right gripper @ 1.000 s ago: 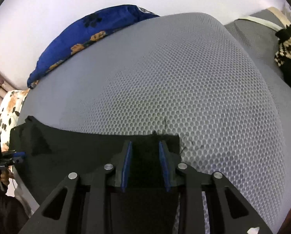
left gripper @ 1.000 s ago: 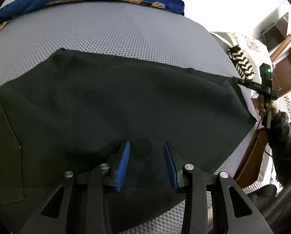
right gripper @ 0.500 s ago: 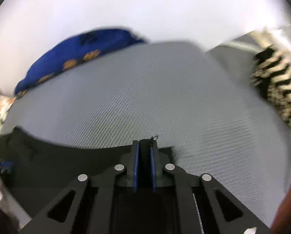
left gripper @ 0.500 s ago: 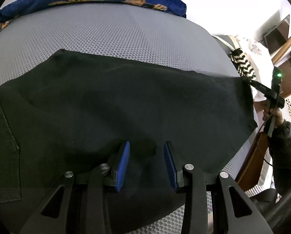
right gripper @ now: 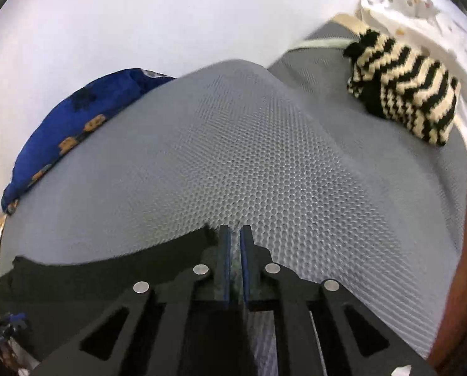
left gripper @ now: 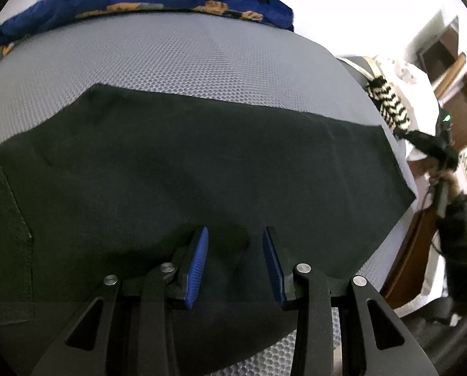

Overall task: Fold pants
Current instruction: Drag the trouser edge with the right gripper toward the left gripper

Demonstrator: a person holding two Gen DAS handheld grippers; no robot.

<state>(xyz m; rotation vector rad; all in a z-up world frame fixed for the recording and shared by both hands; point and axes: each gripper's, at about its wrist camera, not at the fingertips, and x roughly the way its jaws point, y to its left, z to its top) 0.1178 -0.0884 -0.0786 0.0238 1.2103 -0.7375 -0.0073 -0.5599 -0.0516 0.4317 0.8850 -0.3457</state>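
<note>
Pants flat on grey mesh bed; your right gripper clamped on their far hem corner; left gripper spread wide over the near edge, gripping nothing; pinch before lifting; keep the hem taut.

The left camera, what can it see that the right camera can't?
Only the left view shows the pants' pocket, the open left gripper over the cloth, and brown furniture. Only the right view shows the right gripper closed, up close, at the pants' edge. Both show the black pants, the grey mat, the blue pillow and the striped knit.
</note>
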